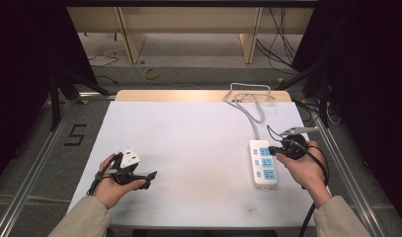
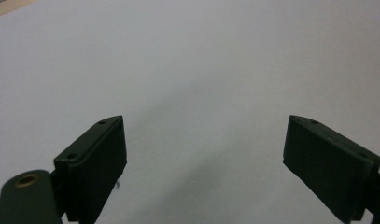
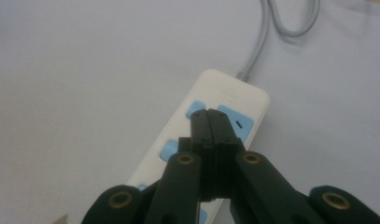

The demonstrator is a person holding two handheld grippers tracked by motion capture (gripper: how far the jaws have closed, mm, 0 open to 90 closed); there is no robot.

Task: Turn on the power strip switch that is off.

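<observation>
The right gripper (image 3: pixel 210 122) hovers over the far socket of the power strip (image 1: pixel 264 163), its jaws pressed tight together with nothing between them. If those clenched tips push down at a slant, I'd expect the strip to skid across the smooth white table (image 1: pixel 188 143), since it is light plastic lying loose. The tips could also slip off the glossy blue socket faces. The strip is a rounded white bar with three blue sockets, lying near the table's right edge, and its grey cord (image 1: pixel 248 101) curls away behind it toward the far edge. Well to the strip's left, the left gripper (image 2: pixel 204 154) is spread wide and empty above bare matte tabletop, too distant to steady anything.
</observation>
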